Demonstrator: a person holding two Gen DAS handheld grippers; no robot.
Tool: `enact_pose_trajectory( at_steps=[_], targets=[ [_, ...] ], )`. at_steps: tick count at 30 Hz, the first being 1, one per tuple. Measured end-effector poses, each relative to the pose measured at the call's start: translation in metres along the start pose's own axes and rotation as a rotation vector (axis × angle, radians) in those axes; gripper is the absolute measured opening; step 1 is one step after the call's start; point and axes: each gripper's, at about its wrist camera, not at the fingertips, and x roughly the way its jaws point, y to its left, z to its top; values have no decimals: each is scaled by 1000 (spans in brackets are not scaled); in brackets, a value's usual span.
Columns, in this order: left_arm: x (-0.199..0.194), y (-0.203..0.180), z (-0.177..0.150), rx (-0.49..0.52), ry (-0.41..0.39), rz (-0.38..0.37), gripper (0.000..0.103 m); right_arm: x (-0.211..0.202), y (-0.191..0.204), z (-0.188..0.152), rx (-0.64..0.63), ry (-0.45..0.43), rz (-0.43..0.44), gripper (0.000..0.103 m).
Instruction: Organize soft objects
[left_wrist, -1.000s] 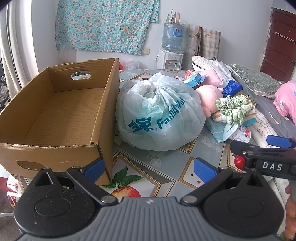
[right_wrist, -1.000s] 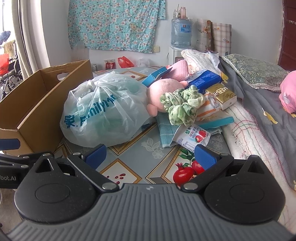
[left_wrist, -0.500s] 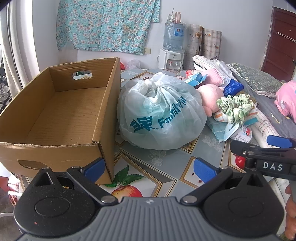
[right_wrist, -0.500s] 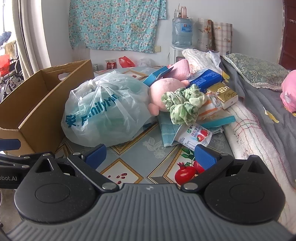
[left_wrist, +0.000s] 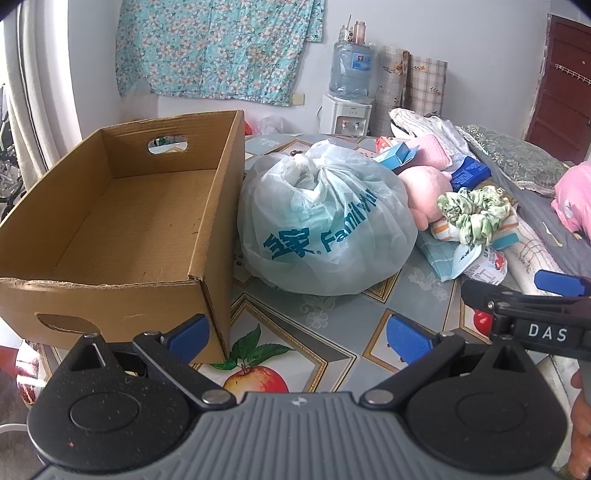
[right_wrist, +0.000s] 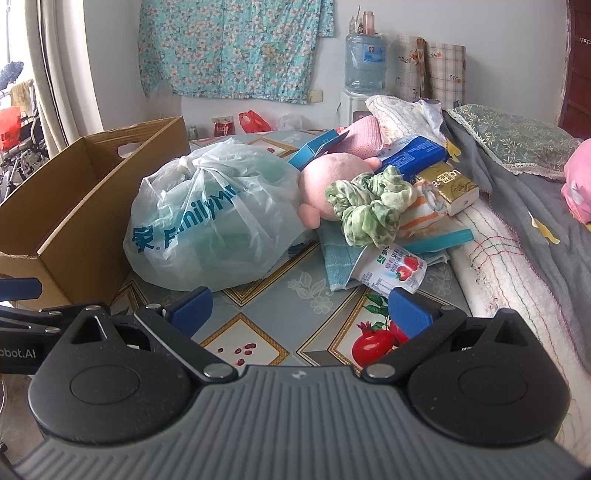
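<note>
Left gripper (left_wrist: 299, 332): wide open, empty, near the tabletop (left_wrist: 332, 332).
Right gripper (right_wrist: 299, 310): wide open, empty.
Cardboard box (left_wrist: 122, 236): left, empty.
Knotted plastic bag (left_wrist: 325, 229): just right of box.
Green scrunchie (right_wrist: 369, 210): right of bag, on pile.

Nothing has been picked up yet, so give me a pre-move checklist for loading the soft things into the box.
1. Cardboard box open, nothing inside: ok.
2. Left gripper open and holding nothing: ok.
3. Right gripper open and holding nothing: ok.
4. Tied plastic bag lies beside the box, nothing on top: ok.
5. Green scrunchie on top of the pile, free to grab: ok.
6. Pink plush partly covered by the scrunchie and a blue carton: not ok.
</note>
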Motion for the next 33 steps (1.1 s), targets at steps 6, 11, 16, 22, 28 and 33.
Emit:
enact_pose_trajectory(
  at_steps=[6, 11, 16, 22, 28, 33],
  targets=[
    [-3, -4, -1, 15, -5, 8, 103, 0, -4, -2, 4, 3, -4, 102],
    [-6, -17, 2, 44, -6, 6, 103, -3, -13, -4, 18, -6, -13, 102],
    [-8, -31, 4, 77, 1, -15, 103, -6, -26, -7, 40, -17, -29, 102],
    [-9, -55, 7, 151, 3, -42, 103, -10, -50, -14, 85, -30, -65, 102],
    [-1, -83, 16, 229, -4, -84, 103, -17, -87, -27, 164, -90, -146, 102],
    [9, -104, 26, 273, -16, -169, 103, -15, -126, -44, 258, -152, -190, 102]
  ],
)
